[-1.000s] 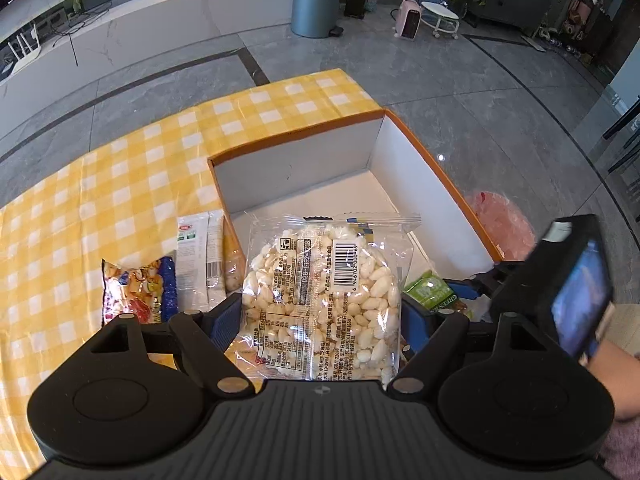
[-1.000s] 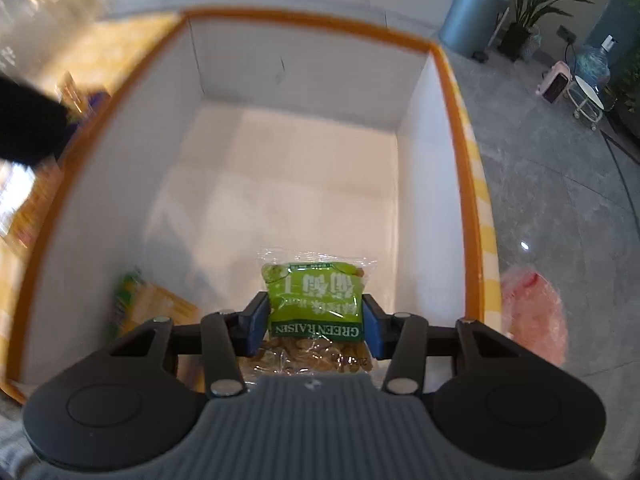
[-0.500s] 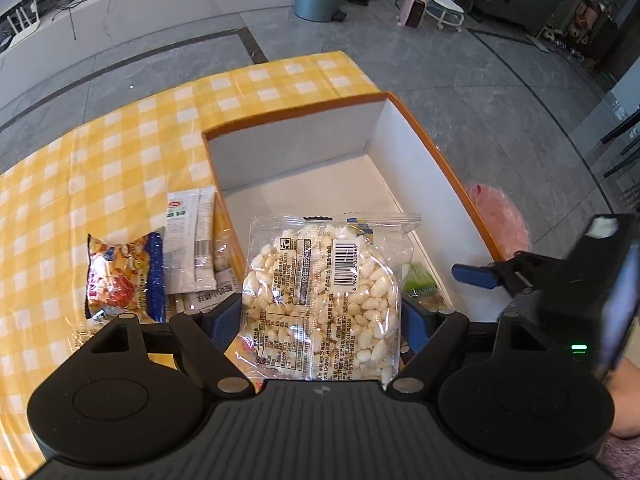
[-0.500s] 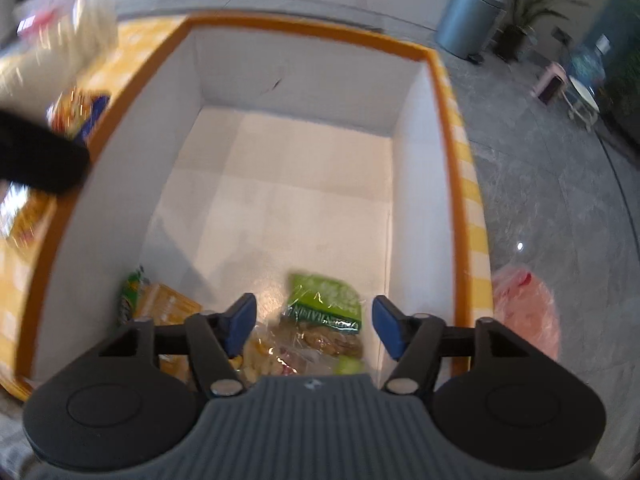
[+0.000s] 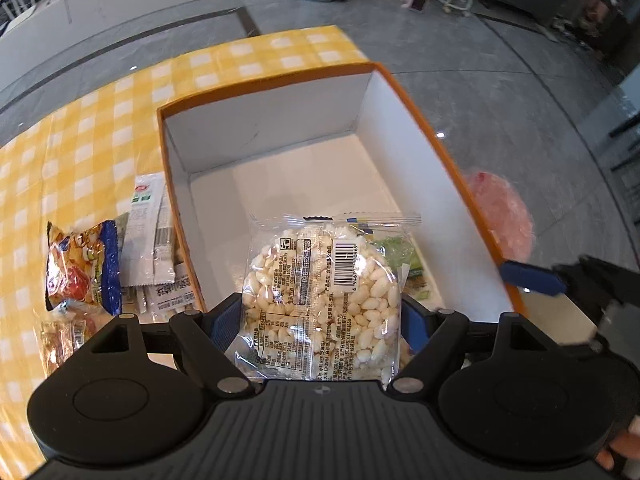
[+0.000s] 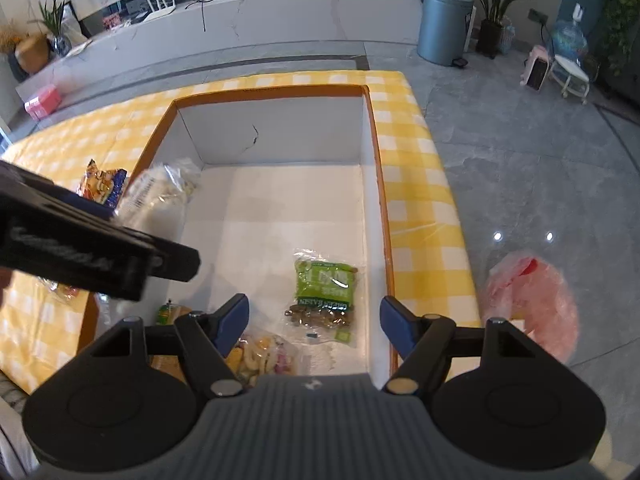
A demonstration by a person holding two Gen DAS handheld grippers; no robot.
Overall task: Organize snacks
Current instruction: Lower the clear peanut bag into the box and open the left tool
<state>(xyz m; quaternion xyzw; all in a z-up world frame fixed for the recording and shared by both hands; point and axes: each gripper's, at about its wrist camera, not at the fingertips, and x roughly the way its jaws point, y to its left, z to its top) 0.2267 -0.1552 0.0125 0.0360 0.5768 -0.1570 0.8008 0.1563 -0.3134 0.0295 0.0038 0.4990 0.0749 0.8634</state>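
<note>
Yellow checked tablecloth (image 6: 420, 184) under orange-rimmed box (image 5: 404, 92). Left gripper (image 5: 320, 320) clamps peanut bag (image 5: 324, 296); right gripper (image 6: 314, 316) gapes empty, jaws just opening above raisin pack (image 6: 324, 288). Risk: early release snags bag on rim.

Peanut bag (image 5: 324, 300) hides most green raisin packet (image 5: 396, 254).

The left gripper (image 5: 322, 320) points steeply downward, its blue pads pressed against both sides of a clear packet of pale puffed snacks (image 5: 324, 300). The right gripper (image 6: 314, 320) also tilts down; its jaws have just been opening and stand wide with nothing between them. At the left view's lower right corner, what seem to be fingertips (image 5: 622, 446) show.
</note>
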